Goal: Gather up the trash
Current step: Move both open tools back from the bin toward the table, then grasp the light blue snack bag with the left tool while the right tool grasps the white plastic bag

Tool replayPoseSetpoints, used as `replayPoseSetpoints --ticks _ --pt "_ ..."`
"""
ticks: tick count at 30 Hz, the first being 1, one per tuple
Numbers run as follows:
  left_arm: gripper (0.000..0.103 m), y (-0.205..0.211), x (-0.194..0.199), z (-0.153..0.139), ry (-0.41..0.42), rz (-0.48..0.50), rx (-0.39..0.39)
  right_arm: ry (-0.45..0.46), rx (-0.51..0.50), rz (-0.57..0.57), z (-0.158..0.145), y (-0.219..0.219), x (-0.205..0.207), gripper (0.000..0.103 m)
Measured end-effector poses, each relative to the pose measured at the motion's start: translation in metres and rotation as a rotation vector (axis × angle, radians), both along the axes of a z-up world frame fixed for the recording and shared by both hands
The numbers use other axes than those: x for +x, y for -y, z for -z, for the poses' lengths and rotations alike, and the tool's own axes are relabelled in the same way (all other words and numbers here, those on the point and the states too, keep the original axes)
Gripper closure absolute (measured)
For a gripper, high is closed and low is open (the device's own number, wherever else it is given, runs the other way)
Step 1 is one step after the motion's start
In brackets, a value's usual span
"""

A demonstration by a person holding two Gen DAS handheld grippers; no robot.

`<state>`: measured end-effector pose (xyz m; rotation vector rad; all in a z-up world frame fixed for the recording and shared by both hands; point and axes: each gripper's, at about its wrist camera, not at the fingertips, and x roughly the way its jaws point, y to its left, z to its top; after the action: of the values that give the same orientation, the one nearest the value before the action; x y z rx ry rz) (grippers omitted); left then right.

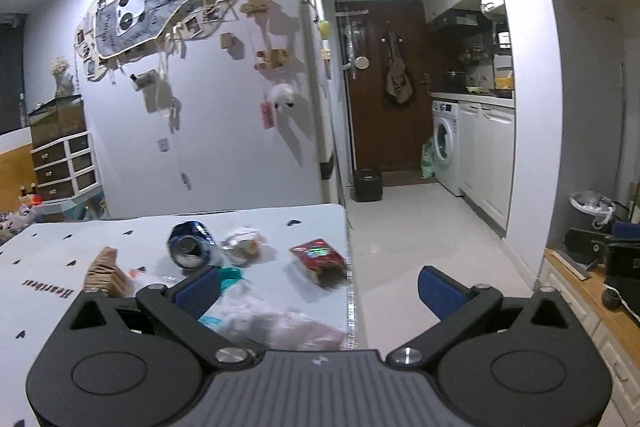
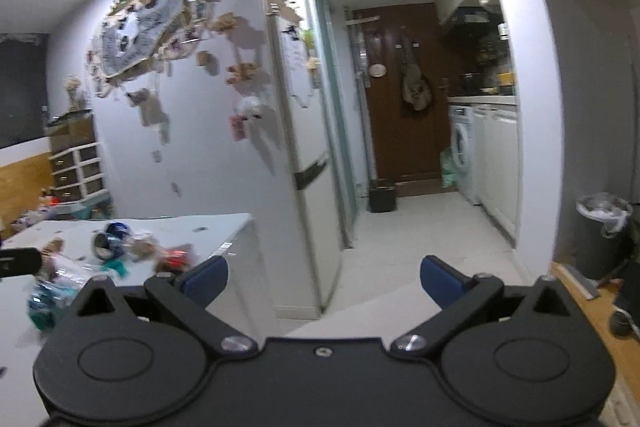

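Trash lies on the white table [image 1: 60,259]: a crushed blue can [image 1: 192,243], a crumpled white paper wad [image 1: 244,241], a red snack packet [image 1: 320,259], a brown cardboard piece [image 1: 102,271] and a clear plastic bag [image 1: 276,319]. My left gripper [image 1: 320,291] hovers open over the table's right edge, its left finger above the plastic, holding nothing. My right gripper [image 2: 324,283] is open and empty, off to the right of the table [image 2: 224,227], facing the hallway. The same can [image 2: 110,237] and red packet [image 2: 176,255] show blurred at its left.
A grey bin with a white liner [image 2: 600,231] stands at the right by a wooden counter [image 2: 592,319]. A small black bin [image 1: 366,183] sits near the brown door. A washing machine [image 1: 446,143] and white cabinets line the hallway. A white fridge [image 2: 296,155] stands beyond the table.
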<state>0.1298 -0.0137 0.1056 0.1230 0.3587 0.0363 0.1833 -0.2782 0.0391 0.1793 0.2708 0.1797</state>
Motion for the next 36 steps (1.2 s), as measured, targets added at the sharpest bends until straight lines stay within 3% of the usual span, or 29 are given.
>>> replayPoseSetpoints --ticks 4,13,29,36 --pt "0.000 -0.025 0.009 0.002 -0.022 -0.029 0.003 0.014 0.022 -0.084 -0.010 -0.024 0.005 0.000" --pt "0.000 -0.078 0.028 0.017 -0.077 -0.093 -0.019 0.072 -0.049 -0.179 -0.017 -0.078 0.014 0.000" --pt "0.000 -0.140 0.058 0.054 -0.190 -0.112 -0.111 -0.008 -0.114 -0.319 0.013 -0.165 0.058 0.000" --pt "0.000 -0.169 0.063 0.057 -0.203 -0.048 -0.195 -0.044 -0.085 -0.437 0.025 -0.191 0.071 0.000"
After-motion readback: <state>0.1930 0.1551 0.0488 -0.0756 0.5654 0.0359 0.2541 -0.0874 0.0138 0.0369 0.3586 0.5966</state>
